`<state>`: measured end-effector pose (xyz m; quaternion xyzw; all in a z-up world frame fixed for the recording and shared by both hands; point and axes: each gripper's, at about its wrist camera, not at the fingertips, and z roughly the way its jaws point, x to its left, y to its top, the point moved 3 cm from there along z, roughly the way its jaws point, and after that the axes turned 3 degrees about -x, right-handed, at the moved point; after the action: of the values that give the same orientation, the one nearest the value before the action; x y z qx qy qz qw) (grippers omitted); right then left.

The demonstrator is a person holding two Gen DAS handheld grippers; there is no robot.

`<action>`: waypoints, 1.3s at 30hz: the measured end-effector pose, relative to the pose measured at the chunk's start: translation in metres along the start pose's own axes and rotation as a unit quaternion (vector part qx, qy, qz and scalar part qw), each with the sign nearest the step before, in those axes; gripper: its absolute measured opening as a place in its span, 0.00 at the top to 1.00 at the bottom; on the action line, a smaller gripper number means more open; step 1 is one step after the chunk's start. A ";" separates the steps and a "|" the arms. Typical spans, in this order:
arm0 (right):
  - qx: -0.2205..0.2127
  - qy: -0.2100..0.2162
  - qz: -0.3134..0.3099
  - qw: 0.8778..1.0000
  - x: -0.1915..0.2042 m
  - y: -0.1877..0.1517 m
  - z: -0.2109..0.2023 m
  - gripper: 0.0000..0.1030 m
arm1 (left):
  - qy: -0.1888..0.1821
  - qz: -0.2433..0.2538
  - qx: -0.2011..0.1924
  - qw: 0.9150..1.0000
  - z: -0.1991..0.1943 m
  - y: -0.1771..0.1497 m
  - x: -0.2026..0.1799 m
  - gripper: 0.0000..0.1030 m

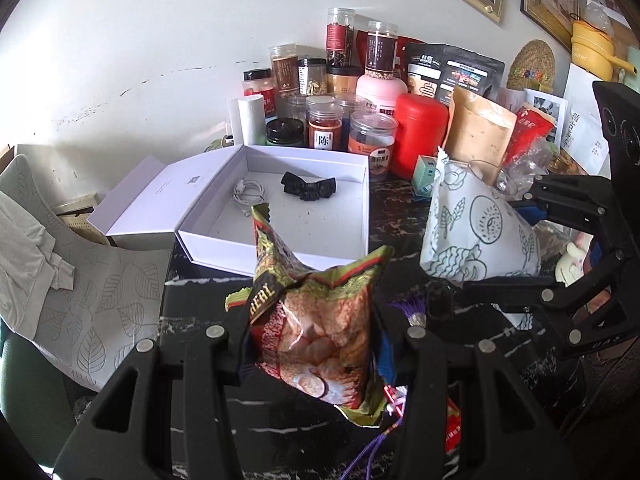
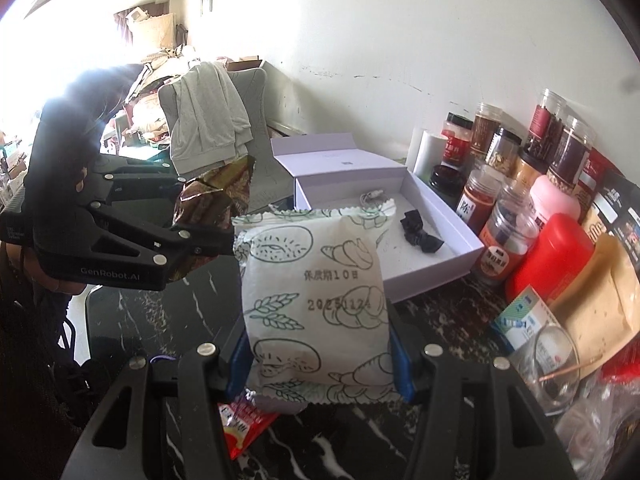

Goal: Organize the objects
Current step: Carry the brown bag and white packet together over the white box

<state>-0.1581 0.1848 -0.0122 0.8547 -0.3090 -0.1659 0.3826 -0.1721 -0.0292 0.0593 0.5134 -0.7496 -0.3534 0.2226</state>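
My left gripper (image 1: pixel 312 340) is shut on a crumpled green and red snack bag (image 1: pixel 316 312), held above the dark marble table (image 1: pixel 208 292). My right gripper (image 2: pixel 320 356) is shut on a white bread packet (image 2: pixel 316 300) printed with green pastry drawings. That packet (image 1: pixel 476 232) also shows at the right of the left wrist view, and the snack bag (image 2: pixel 212 200) at the left of the right wrist view. Beyond both lies an open white box (image 1: pixel 352 240) holding a coiled white cable (image 1: pixel 250 194) and a black crumpled item (image 1: pixel 308 188).
Several jars and bottles (image 1: pixel 324 128), a red canister (image 1: pixel 420 136) and pouches (image 1: pixel 476 132) stand along the wall behind the box. A chair with grey clothing (image 2: pixel 208 120) stands left of the table. A red packet (image 2: pixel 244 424) lies under my right gripper, and a glass cup (image 2: pixel 548 364) at the right.
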 end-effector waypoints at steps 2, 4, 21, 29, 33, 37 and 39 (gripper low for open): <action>-0.003 0.001 -0.001 1.000 -0.005 0.006 0.006 0.45 | 0.003 0.001 0.000 1.000 0.008 0.008 0.005 0.57; -0.005 0.001 0.000 1.000 -0.011 0.012 0.011 0.45 | 0.003 0.001 0.002 1.000 0.016 0.015 0.010 0.57; -0.045 -0.017 0.011 0.999 -0.073 0.078 0.054 0.45 | 0.013 0.002 -0.009 1.000 0.087 0.092 0.042 0.57; -0.036 -0.029 0.031 0.998 -0.102 0.096 0.089 0.45 | 0.027 0.013 -0.003 1.000 0.130 0.120 0.051 0.57; -0.031 -0.027 0.052 0.998 -0.116 0.099 0.106 0.45 | 0.023 0.024 0.006 0.999 0.153 0.128 0.056 0.57; -0.020 -0.028 0.069 0.997 -0.133 0.101 0.128 0.45 | 0.018 0.020 0.014 1.000 0.182 0.136 0.067 0.57; -0.016 -0.026 0.079 0.996 -0.141 0.100 0.139 0.45 | 0.021 0.017 0.019 0.999 0.198 0.141 0.074 0.57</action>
<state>-0.3768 0.1491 -0.0201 0.8169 -0.3829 -0.1626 0.3996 -0.4239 -0.0071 0.0355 0.5123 -0.7599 -0.3245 0.2341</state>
